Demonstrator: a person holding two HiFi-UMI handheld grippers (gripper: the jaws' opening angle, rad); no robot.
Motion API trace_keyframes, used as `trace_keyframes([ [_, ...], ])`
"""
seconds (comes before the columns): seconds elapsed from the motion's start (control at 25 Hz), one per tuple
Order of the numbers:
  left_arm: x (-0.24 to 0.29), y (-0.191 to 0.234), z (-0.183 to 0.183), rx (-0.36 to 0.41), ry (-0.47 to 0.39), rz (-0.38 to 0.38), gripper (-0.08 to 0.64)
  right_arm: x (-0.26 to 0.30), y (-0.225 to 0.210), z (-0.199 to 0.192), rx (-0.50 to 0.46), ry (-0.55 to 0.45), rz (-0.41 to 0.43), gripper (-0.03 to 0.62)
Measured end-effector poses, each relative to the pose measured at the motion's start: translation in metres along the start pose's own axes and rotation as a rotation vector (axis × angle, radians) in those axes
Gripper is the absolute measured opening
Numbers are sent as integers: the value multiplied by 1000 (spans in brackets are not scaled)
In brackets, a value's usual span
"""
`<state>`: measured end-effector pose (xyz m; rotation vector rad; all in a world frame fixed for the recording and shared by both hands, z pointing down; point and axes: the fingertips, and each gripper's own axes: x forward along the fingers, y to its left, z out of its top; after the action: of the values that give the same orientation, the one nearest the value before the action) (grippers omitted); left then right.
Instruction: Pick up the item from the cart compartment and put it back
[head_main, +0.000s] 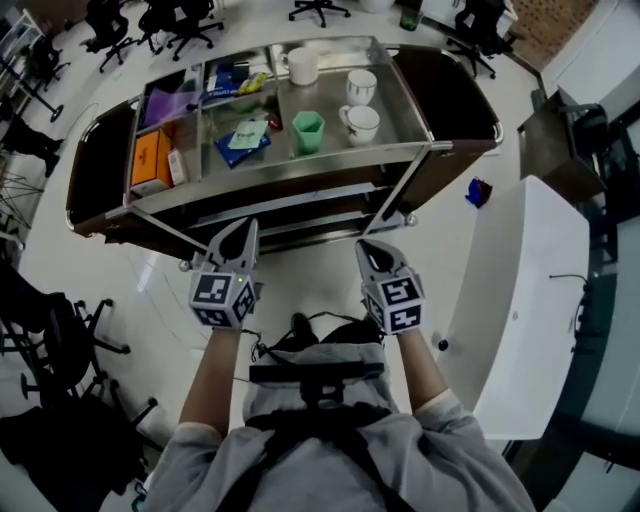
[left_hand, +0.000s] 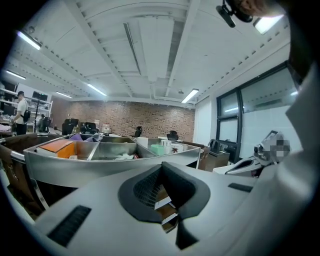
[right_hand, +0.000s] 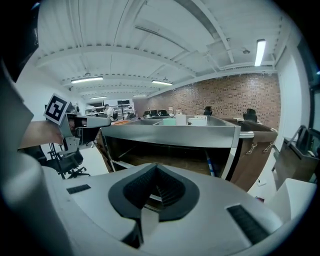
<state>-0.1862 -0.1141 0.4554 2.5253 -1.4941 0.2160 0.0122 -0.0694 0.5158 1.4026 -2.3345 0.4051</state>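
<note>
**Both jaws clenched on nothing, short of the cart**

From my head, my left gripper (head_main: 243, 230) and my right gripper (head_main: 367, 246) are held side by side over bare floor, near the cart (head_main: 280, 172) but apart from it. Each pair of jaws is pressed together at the tips with nothing between them.

Only the head view looks down into the compartments. An orange box (head_main: 150, 158) lies at the left, a blue packet (head_main: 243, 142) in the middle, then a green cup (head_main: 308, 131) and two white mugs (head_main: 360, 122) at the right. All of them sit in the cart, and I cannot tell which one is the item.

The left gripper view sees the tray side-on, showing just the tops of the orange box (left_hand: 57, 146) and the green cup (left_hand: 160, 149).

The right gripper view alone looks under the tray to the dark lower shelf (right_hand: 165, 152). It also catches my left gripper's marker cube (right_hand: 56, 108).
</note>
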Motion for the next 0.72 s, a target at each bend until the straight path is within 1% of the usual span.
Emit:
trace_keyframes([
  [0.2,14,4,9,-5,-12,-8,3,12,-3,18,-18,12,45,9],
  [0.4,28,4,19,-16,-21,34,3,25,-14,40,-48,-21,108,9],
  [0.56,43,3,30,-15,-28,35,3,33,-33,69,-68,-51,126,9],
  [0.6,48,3,36,-16,-34,33,3,34,-38,81,-74,-65,130,15],
  [0.64,54,2,41,-17,-38,30,3,35,-43,93,-79,-76,136,45],
  [0.72,64,0,52,-14,-47,15,3,38,-51,117,-96,-89,155,77],
])
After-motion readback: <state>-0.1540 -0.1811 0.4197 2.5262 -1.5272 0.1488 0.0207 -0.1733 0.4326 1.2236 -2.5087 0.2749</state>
